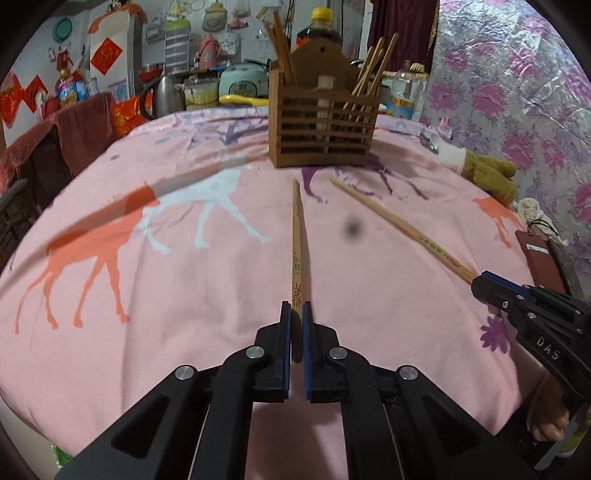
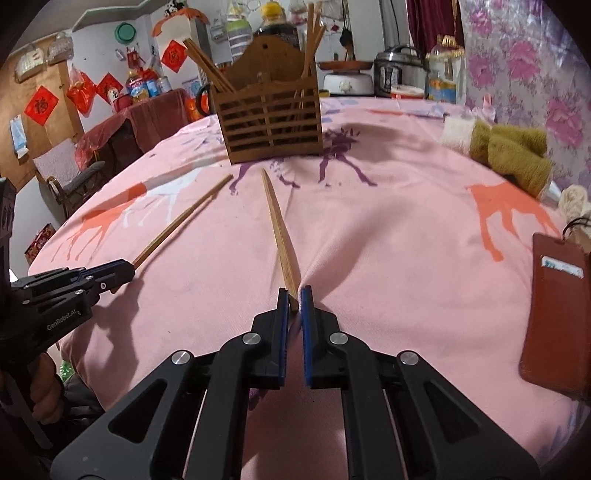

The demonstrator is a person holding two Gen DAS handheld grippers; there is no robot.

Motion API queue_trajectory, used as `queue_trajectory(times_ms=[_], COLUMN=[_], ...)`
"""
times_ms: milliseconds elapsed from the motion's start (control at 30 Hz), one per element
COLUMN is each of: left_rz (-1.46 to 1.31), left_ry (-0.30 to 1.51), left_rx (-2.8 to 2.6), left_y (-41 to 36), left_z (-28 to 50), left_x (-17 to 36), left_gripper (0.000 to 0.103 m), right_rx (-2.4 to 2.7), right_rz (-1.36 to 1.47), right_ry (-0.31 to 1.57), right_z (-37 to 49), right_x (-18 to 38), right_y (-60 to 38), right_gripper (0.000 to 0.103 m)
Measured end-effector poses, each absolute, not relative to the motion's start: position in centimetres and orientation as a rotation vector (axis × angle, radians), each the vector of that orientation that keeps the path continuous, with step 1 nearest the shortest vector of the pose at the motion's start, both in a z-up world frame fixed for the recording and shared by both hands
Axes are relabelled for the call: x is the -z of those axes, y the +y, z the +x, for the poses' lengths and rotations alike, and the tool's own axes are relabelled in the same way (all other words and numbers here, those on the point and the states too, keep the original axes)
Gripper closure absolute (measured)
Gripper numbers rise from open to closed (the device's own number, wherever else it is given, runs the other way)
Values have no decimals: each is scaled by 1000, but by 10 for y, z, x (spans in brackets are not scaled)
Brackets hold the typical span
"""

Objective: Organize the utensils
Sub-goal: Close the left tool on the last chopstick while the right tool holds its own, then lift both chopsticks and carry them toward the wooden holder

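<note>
So counting it up: two chopsticks out on the cloth, one (image 1: 296,243) mid-frame in the left wrist view and one (image 1: 402,227) running toward the right edge. Two grippers, left (image 1: 296,314) and right (image 2: 294,299), one stick each. One wooden holder (image 1: 323,122) at top center with two bunches of chopsticks in it, too tangled to count. One dark bottle (image 1: 319,29) behind it. One red card holder (image 2: 557,314) at the right edge of the right wrist view. One kettle (image 1: 166,94), upper left.
</note>
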State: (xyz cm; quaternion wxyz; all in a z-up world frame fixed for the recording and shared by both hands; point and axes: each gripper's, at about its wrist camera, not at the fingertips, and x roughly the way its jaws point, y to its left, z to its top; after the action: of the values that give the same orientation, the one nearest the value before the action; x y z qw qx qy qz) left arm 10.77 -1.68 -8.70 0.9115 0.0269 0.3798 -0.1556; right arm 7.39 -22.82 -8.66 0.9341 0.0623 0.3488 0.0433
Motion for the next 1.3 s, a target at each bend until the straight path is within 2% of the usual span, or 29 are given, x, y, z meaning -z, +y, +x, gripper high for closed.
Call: queue_trajectory(times_ms=[267, 300, 567, 633, 700, 867, 1300], left_rz=[38, 33, 23, 24, 21, 19, 7], left_ry=[684, 672, 625, 635, 646, 659, 680], left_rx=[296, 292, 286, 289, 293, 296, 304], left_y=[-10, -8, -2, -2, -3, -3, -2], left_z=[93, 92, 84, 84, 86, 87, 89], left_x=[43, 37, 17, 20, 24, 29, 35], left_gripper=[97, 97, 97, 97, 97, 97, 97], right_rx=[-81, -79, -121, -136, -158, -193, -201], right_rz=[127, 127, 125, 122, 120, 69, 34], right_ry=[655, 637, 513, 531, 584, 690, 757], right_z=[66, 64, 45, 47, 52, 62, 76], right_x=[67, 62, 19, 26, 42, 75, 97], right_y=[-229, -230, -239, -240, -239, -221, -208], right_gripper=[95, 100, 98, 90, 87, 87, 93])
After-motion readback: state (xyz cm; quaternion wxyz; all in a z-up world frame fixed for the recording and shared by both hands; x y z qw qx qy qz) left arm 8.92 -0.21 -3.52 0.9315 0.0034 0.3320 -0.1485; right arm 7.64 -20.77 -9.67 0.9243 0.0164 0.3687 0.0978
